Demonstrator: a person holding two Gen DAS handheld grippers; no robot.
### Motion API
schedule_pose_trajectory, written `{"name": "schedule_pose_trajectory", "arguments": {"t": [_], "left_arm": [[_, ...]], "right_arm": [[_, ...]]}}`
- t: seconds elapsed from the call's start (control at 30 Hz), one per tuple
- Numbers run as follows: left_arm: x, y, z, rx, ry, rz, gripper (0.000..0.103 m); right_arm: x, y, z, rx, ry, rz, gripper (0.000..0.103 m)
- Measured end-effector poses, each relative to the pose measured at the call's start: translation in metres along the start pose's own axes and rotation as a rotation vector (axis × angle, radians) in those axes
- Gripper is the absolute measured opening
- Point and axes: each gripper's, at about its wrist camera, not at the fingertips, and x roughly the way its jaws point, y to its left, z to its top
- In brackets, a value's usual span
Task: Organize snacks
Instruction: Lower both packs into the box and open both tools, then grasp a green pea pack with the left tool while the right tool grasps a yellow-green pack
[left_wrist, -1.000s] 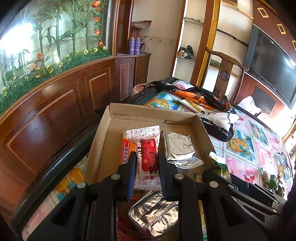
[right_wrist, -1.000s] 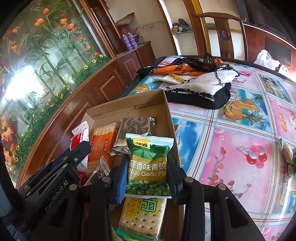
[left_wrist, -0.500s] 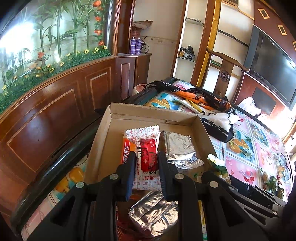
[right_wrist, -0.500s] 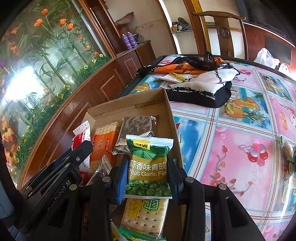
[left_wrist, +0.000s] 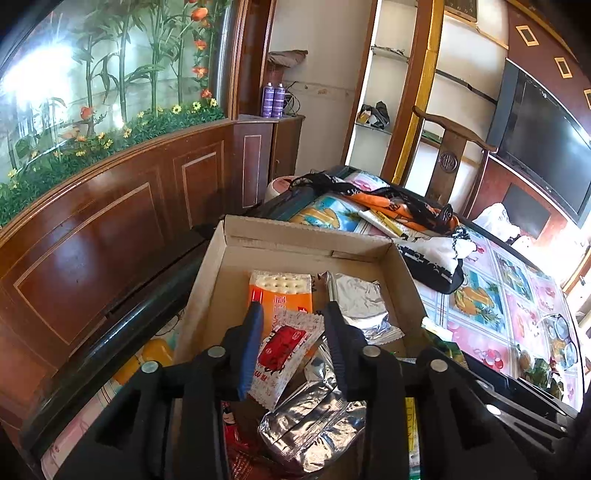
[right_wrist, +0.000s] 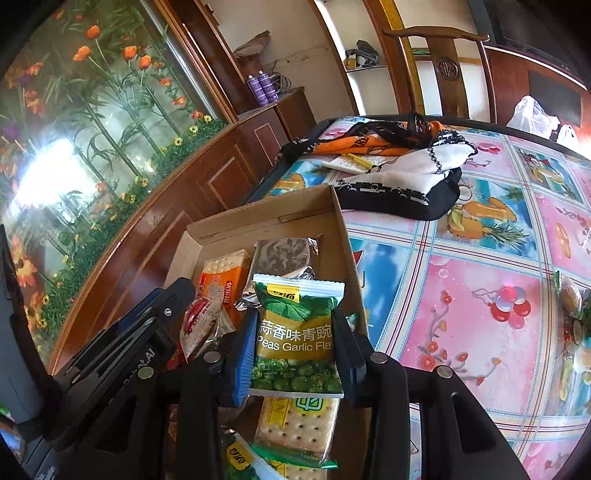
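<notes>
Sunlight is glaring across a dark wood-panelled room, where a table (right_wrist: 480, 288) in a bright fruit-print cloth is carrying an open cardboard box (left_wrist: 295, 236) at its left edge, just beside the curved wooden partition (left_wrist: 110, 221). Past the box's far wall, toward the table's far edge, a heap of black, white and orange cloth (right_wrist: 399, 173) is lying.

Over the box's near end, the left gripper (left_wrist: 291, 332) is clamping its fingers on a red-and-white snack packet (left_wrist: 284, 354), which is hanging tilted between them above a silver foil pack (left_wrist: 314, 424). Beyond it, an orange cracker pack (left_wrist: 280, 295) is lying on the box floor next to a second foil pouch (left_wrist: 358, 299) near the box's right wall.

Along that right wall, the right gripper (right_wrist: 295, 332) is gripping a green garlic pea bag (right_wrist: 297, 332) by its two side edges, holding it upright and facing the camera. Beneath it, a soda cracker pack (right_wrist: 299, 424) is resting at the box's near end, and the left tool's black body is showing just to the left.
</notes>
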Motion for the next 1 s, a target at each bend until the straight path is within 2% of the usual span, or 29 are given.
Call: {"name": "schedule_pose_trajectory", "arguments": {"t": [0.17,0.57,0.7,1.0], "left_arm": [[-0.006,0.000,0.002,-0.005,-0.034,0.009,0.047],[-0.010,0.001,0.003,-0.017,-0.052,-0.001,0.053],[-0.011,-0.003,0.002,0.001,-0.056,-0.007,0.057],[-0.016,-0.009,0.001,0.024,-0.078,-0.013,0.057]], "right_arm": [[-0.011,0.001,-0.001,-0.012,-0.020,0.003,0.043],[-0.036,0.005,-0.012,-0.056,-0.057,0.012,0.045],[-0.050,-0.010,-0.021,-0.034,-0.071,0.014,0.047],[-0.087,-0.057,-0.046,-0.009,-0.097,0.016,0.046]]}}
